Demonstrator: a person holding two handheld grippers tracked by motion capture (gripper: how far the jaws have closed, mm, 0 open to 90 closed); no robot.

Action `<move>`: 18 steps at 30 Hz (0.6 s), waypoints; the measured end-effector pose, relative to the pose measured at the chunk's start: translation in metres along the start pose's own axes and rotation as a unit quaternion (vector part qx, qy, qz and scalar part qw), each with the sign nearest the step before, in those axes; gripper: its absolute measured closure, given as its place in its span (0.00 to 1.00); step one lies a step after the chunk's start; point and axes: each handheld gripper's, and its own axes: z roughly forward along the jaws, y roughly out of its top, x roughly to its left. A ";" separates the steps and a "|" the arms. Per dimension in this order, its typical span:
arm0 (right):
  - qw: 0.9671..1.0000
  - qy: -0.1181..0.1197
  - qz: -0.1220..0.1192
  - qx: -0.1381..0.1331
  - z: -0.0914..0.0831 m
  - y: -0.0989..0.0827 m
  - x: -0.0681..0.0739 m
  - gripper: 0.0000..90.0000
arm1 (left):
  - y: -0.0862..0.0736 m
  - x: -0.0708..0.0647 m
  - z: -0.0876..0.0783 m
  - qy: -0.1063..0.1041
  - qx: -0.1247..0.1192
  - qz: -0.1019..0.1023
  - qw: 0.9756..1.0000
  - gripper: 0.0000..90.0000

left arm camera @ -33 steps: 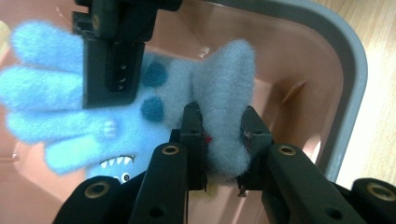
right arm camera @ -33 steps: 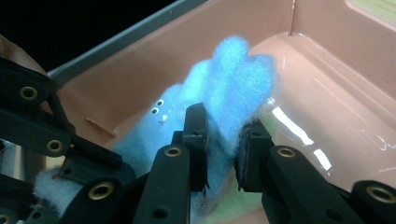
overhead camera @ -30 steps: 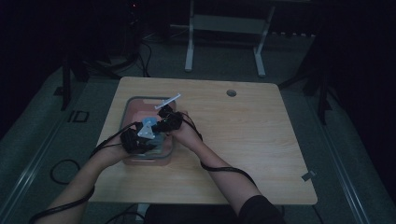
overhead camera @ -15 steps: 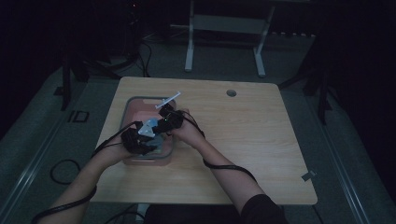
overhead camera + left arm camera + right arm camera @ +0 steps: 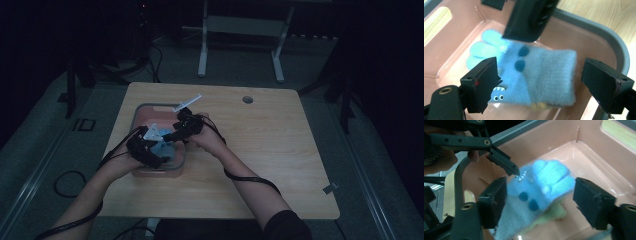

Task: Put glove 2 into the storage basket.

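A blue sock with a small monster face [image 5: 541, 75] [image 5: 539, 182] lies flat in a pink bin with a grey rim [image 5: 150, 106] [image 5: 610, 41] [image 5: 584, 142] at the table's left. My left gripper [image 5: 150, 150] [image 5: 544, 85] hangs just over it, jaws wide, having just been opening. The sock sits between them, unpressed. My right gripper [image 5: 177, 132] [image 5: 542, 202] faces it from the other side, jaws also just opened and standing apart around the sock. A pale yellow-green piece of cloth [image 5: 554, 216] peeks out beneath the sock.
The wooden table [image 5: 280, 150] stretches to the right of the bin, with a round cable hole [image 5: 247, 99] near its far edge. A metal frame [image 5: 240, 45] stands on the floor beyond the table. Cables trail from both grippers.
Both grippers remain over the bin. The right hand has risen slightly. The blue sock lies lower in the bin than before.
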 end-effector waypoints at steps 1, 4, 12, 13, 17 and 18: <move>1.000 0.005 -0.001 -0.003 -0.002 -0.001 0.000 0.25 | 0.001 -0.001 0.000 0.000 -0.002 -0.003 1.000 0.14; 1.000 0.008 -0.001 -0.006 -0.007 -0.004 0.001 0.22 | 0.004 -0.002 0.001 -0.008 -0.008 -0.013 1.000 0.10; 1.000 0.004 -0.007 -0.015 -0.028 -0.018 -0.007 0.18 | 0.012 -0.010 0.002 -0.013 -0.030 -0.026 0.999 0.02; 1.000 0.004 -0.006 -0.016 -0.030 -0.020 -0.008 0.18 | 0.013 -0.011 0.002 -0.011 -0.034 -0.025 0.999 0.02; 1.000 -0.004 -0.007 -0.019 -0.040 -0.028 -0.009 0.18 | 0.019 -0.016 0.002 -0.016 -0.048 -0.022 0.998 0.02; 1.000 -0.005 -0.008 -0.019 -0.041 -0.029 -0.010 0.18 | 0.021 -0.017 0.002 -0.018 -0.049 -0.019 0.998 0.02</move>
